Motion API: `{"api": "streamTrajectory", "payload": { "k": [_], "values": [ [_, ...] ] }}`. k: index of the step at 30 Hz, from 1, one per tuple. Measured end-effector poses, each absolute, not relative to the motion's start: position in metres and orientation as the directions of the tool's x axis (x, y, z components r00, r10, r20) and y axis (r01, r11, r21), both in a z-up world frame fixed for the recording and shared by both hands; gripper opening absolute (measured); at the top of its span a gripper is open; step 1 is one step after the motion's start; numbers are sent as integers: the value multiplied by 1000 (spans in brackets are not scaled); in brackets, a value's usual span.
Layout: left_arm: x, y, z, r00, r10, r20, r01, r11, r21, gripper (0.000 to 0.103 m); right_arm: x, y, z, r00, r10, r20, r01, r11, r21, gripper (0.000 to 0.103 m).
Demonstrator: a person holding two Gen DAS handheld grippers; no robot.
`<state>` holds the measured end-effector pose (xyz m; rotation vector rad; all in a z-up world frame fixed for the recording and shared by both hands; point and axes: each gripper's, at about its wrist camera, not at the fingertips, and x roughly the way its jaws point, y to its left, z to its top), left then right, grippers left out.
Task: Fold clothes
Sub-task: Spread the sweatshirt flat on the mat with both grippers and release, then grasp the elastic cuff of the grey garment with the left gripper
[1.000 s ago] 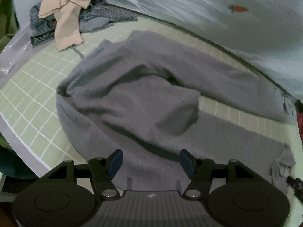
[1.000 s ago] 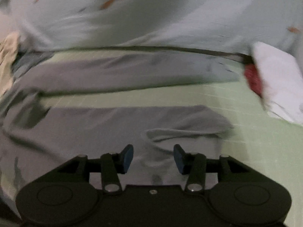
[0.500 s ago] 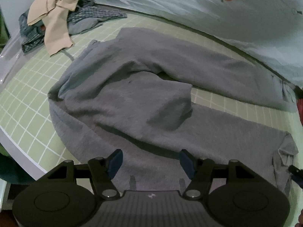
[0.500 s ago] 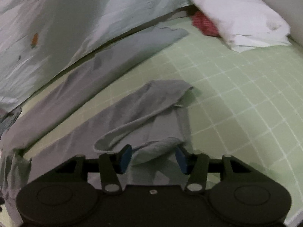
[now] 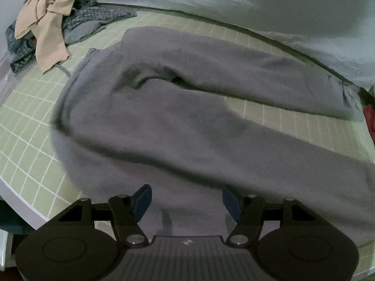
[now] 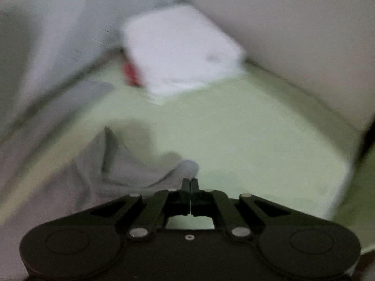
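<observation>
Grey trousers lie spread across the green gridded mat, under the left gripper, which gapes empty. The right gripper has just closed, apparently pinching a trouser cuff; blur prevents certainty. No writing is legible.

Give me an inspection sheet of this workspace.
Surface: green gridded mat.
Job's things: grey trousers spread out, legs apart; one cuff bunched at the right gripper.
Clutter: beige cloth on a checked garment; white folded stack with something red beside it.
Grippers: left gripper open above the trousers; right gripper just closed, grip on the cuff unclear.
Cables: nothing seen.
Surroundings: pale sheet with carrot print.
</observation>
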<state>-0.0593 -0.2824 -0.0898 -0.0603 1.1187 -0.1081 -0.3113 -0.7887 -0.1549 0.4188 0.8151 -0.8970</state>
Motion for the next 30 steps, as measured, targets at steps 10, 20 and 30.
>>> {"api": "streamTrajectory", "payload": {
  "k": [10,20,30],
  "values": [
    [-68,-284,-87,440,-75,-895,25,997,-71,68,-271,-783,-153,525,-459,-716,681,732,30,71],
    [-90,-271,-81,448,3,-894,-31,999,-12,73,-235,-814,-184,436,-413,-800,627,777,-60,44],
    [-91,-248,-79,448,41,-893,-126,992,-18,73,-244,-862,-182,365,-466,-806,721,689,-72,3]
  ]
}}
